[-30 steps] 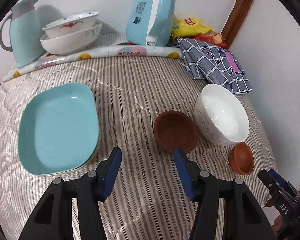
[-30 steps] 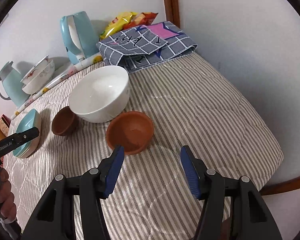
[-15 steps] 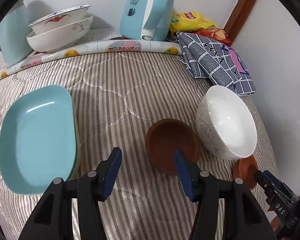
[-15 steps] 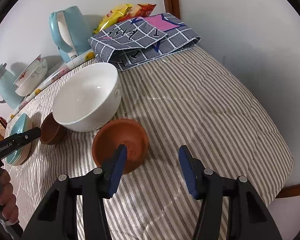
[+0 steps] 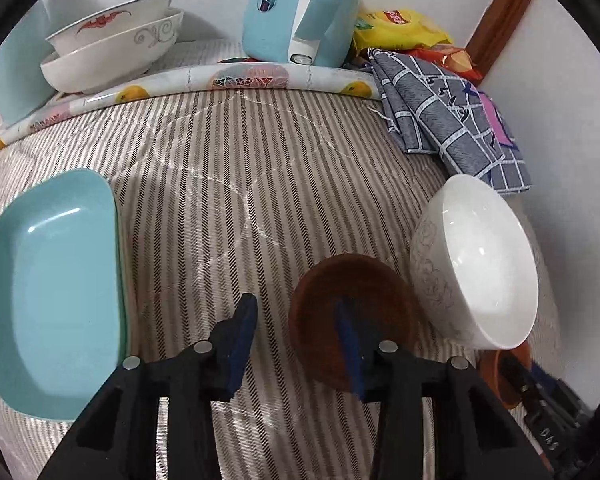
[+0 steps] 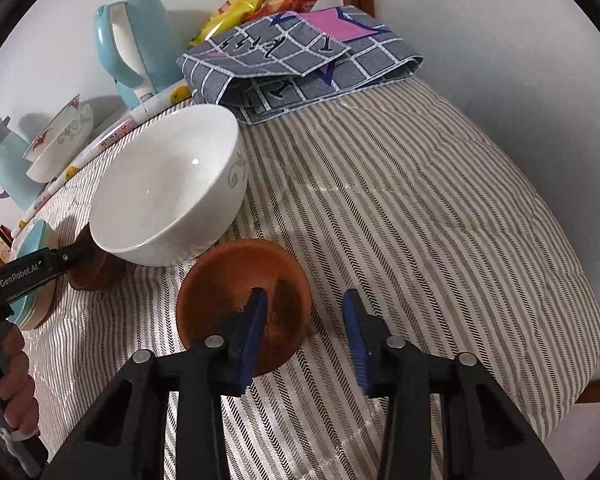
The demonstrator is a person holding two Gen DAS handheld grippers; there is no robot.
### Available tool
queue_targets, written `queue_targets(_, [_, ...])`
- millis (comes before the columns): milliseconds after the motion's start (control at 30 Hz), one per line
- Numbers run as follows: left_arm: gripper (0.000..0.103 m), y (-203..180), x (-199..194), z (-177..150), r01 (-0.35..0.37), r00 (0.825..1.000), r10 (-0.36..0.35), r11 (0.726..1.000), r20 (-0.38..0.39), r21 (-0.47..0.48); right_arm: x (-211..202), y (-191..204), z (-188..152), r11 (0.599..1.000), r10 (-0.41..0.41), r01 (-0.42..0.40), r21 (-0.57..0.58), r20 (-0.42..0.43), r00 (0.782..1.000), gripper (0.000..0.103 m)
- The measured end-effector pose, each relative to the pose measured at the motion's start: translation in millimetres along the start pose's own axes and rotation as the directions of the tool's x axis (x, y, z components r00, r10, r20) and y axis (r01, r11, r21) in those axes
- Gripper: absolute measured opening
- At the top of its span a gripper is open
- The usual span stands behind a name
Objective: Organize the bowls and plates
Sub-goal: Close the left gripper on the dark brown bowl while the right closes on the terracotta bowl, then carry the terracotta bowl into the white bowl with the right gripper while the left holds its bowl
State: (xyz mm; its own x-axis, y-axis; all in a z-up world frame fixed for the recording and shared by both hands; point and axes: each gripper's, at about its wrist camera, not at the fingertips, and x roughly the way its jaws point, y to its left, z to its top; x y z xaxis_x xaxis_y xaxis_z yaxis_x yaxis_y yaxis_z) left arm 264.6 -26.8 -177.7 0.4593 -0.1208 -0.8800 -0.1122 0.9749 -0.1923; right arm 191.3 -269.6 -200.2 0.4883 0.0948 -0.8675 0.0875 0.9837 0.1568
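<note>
My left gripper (image 5: 296, 320) is open, its right finger inside a dark brown bowl (image 5: 324, 304) and its left finger outside the bowl's left rim. A big white bowl (image 5: 488, 260) stands right of it. A stack of teal plates (image 5: 48, 284) lies at left. My right gripper (image 6: 306, 316) is open, its left finger inside a small orange-brown bowl (image 6: 228, 280), its right finger outside the right rim. The white bowl (image 6: 168, 184) stands just behind, and the dark brown bowl (image 6: 96, 272) shows left of it, half hidden by the left gripper.
At the back stand two stacked patterned white bowls (image 5: 112, 52), a light blue kettle (image 5: 300, 8), a blue jug (image 5: 12, 76), snack bags (image 5: 400, 28) and a folded checked cloth (image 5: 452, 116). The striped quilt's edge (image 6: 572, 360) drops off at right.
Both grippers have moved forward and down. The left one now straddles the dark brown bowl's left rim; the right one now straddles the orange-brown bowl's right rim. Both stay open.
</note>
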Motion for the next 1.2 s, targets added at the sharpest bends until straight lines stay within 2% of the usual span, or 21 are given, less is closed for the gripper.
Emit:
queue_targets(67, [0.036,-1,3,1,-0.011,1.0,0.011,1.0,-0.004,0.003,3,0,0,1.0,-0.001,0.001,0.0,-0.007,1.0,0.032])
queue_targets(167, [0.029,-2,7,1,-0.006,1.0,0.006,1.0,-0.017,0.005,3,-2,1,1.0,0.003,-0.003,0.002,-0.004,1.0,0.028])
queue_targets(267, [0.028,-3,9,1,-0.006,1.0,0.006,1.0,-0.021,0.003,4,-3,1,1.0,0.0,0.0,0.002,0.001,1.0,0.023])
queue_targets(367, [0.023,-3,10,1,-0.02,1.0,0.02,1.0,-0.017,-0.001,4,-2,1,1.0,0.005,-0.005,-0.004,0.003,1.0,0.019])
queue_targets(433, [0.02,-3,10,2,-0.017,1.0,0.017,1.0,-0.017,-0.006,4,-1,1,1.0,0.018,-0.018,-0.004,0.002,1.0,0.013])
queue_targets(467, [0.016,-2,10,1,-0.004,1.0,0.004,1.0,-0.019,-0.009,4,-1,0,1.0,0.021,-0.021,-0.002,0.004,1.0,0.012])
queue_targets(700, [0.01,-7,4,-1,-0.009,1.0,0.009,1.0,0.001,0.01,0,1,-3,1.0,0.016,-0.016,-0.008,0.033,0.999,0.01])
queue_targets(1000, [0.009,-11,-15,-8,0.013,0.999,-0.014,1.0,0.033,0.026,-14,1,-8,0.999,0.05,-0.05,0.01,0.063,0.997,0.007])
queue_targets(1200, [0.009,-8,-29,-17,0.012,0.999,-0.013,1.0,0.042,0.022,-22,5,-14,0.999,0.041,-0.041,0.003,0.073,0.996,0.007])
